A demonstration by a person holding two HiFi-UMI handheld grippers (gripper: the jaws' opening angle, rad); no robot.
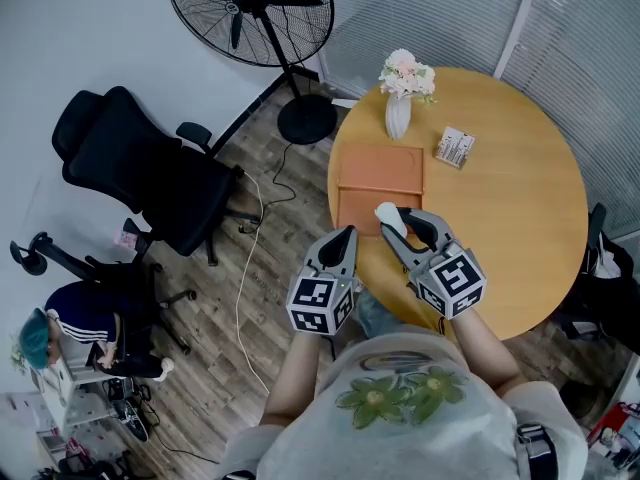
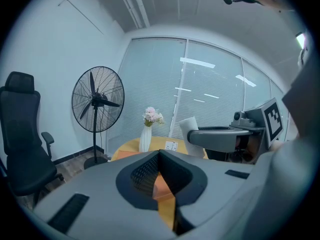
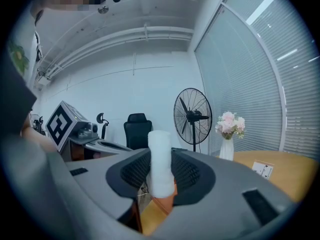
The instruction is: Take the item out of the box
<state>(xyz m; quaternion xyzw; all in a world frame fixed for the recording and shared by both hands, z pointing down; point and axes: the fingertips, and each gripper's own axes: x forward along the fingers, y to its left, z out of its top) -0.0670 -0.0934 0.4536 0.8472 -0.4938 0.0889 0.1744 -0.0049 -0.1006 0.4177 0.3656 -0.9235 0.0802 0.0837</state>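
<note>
The white roll (image 1: 387, 215) sits between the jaws of the right gripper (image 1: 398, 220), and that grip decides the next move. In the right gripper view the roll (image 3: 161, 159) stands upright, its long axis crossing the jaws and its top poking well above them. Both pads are clenched against its sides.

Seen from the head view, the roll hangs over the near right corner of the orange box (image 1: 380, 173), which lies flat on the round table (image 1: 520, 208). Orange shows directly under the roll's lower end in the right gripper view. The roll therefore looks lifted out rather than resting inside, though a gap beneath it cannot be confirmed.

The left gripper (image 1: 347, 236) hovers just beside the box's near left corner. Its jaws are pressed together at the tip with nothing between them, as the left gripper view shows (image 2: 160, 154). It takes no part in the hold.

Bare tabletop lies to the right of the box, on the roll's own side. The likely move is for the right hand to carry the roll that way, clear of the box, keeping it upright.
</note>
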